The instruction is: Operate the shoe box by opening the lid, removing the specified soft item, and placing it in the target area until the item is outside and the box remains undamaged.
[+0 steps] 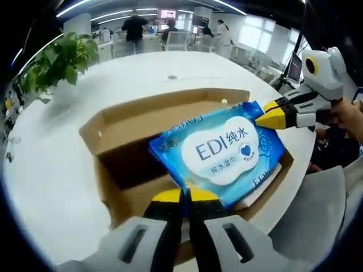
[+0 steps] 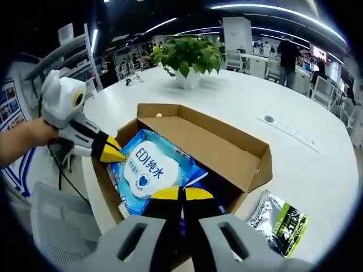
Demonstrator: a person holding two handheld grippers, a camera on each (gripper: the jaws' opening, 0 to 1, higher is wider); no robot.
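A brown cardboard shoe box point(image 1: 133, 133) is sitting open on a smooth, round white counter point(image 1: 68, 170), its matte flaps standing up along the far side and its inside showing dark and plain. A flat, soft pack of wet wipes point(image 1: 218, 150) is lying tilted over the near part of the box; its wrapper is glossy blue plastic with a white cloud-shaped label printed "EDI" and a small blue heart. In the left gripper view, the left gripper point(image 1: 185, 195) is reaching up from the near edge with its yellow-tipped black jaws drawn tightly together on the near edge of the pack, while the right gripper point(image 1: 271, 117) is coming in from the right, its yellow tips pinched on the pack's far right corner. In the right gripper view, the same pack point(image 2: 148, 170) is lying inside the box point(image 2: 227, 144), with the right gripper point(image 2: 181, 194) closed on its near edge and the left gripper point(image 2: 115, 153) gripping its left corner, held by a person's hand point(image 2: 22, 139). A crinkly silver and green packet point(image 2: 279, 221) is lying on the counter point(image 2: 295, 153) to the right of the box, and a leafy green plant point(image 2: 190, 56) in a white pot is standing at the far side.
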